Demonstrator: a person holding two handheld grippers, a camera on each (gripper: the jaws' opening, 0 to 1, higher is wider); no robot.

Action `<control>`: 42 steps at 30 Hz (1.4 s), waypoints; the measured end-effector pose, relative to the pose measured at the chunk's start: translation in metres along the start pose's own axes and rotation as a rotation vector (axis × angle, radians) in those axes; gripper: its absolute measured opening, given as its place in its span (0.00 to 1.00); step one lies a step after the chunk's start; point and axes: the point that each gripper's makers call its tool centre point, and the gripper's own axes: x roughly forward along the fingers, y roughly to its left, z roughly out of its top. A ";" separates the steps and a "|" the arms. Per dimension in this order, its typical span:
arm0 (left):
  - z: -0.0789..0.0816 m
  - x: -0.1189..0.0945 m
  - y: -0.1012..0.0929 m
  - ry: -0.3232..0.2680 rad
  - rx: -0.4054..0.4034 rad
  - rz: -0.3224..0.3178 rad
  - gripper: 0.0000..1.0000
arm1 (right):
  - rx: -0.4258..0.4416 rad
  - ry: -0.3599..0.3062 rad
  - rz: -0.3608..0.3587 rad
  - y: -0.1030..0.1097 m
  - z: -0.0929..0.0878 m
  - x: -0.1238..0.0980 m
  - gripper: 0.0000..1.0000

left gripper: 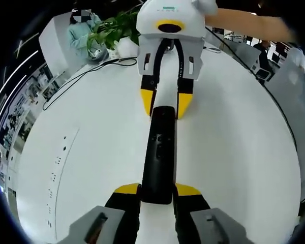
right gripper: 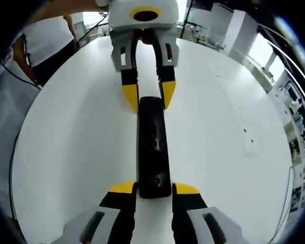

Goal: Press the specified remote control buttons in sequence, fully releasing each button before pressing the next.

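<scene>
- On the white bench point(left gripper: 234, 152), bare top under both views; black cable point(left gripper: 76, 81) runs across its far side in the left gripper view, toward a potted plant point(left gripper: 114, 25) at the edge.
- Person seated behind the plant in the left gripper view; another person's arm point(left gripper: 244, 23) reaches over the far tongs.
- Remote point(left gripper: 159, 152): black, slim, flat on the bench, lengthwise between the two tongs. In the right gripper view the remote point(right gripper: 153, 147) runs straight up the middle, buttons too dark to make out.
- Left tongs point(left gripper: 157, 192): yellow tips either side of the remote's near end, close against it. Part open; can't tell if they actually clamp.
- Right tongs point(right gripper: 154, 190): same at the opposite end, tips flanking the remote, contact unclear.
- Each shows head-on in the other's view: right tongs point(left gripper: 166, 101) at the remote's far end in the left gripper view, left tongs point(right gripper: 148, 96) likewise in the right gripper view, tips straddling the end.
</scene>
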 end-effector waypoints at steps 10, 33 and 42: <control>-0.001 -0.002 -0.003 -0.015 0.007 0.033 0.30 | 0.010 -0.019 -0.044 -0.005 -0.002 -0.001 0.36; 0.019 -0.035 0.020 -0.298 -0.247 0.389 0.91 | 0.214 -0.322 -0.380 -0.028 0.022 -0.041 0.76; 0.015 -0.092 0.016 -0.429 -0.441 0.714 1.00 | 0.331 -0.361 -0.680 -0.019 0.010 -0.074 0.81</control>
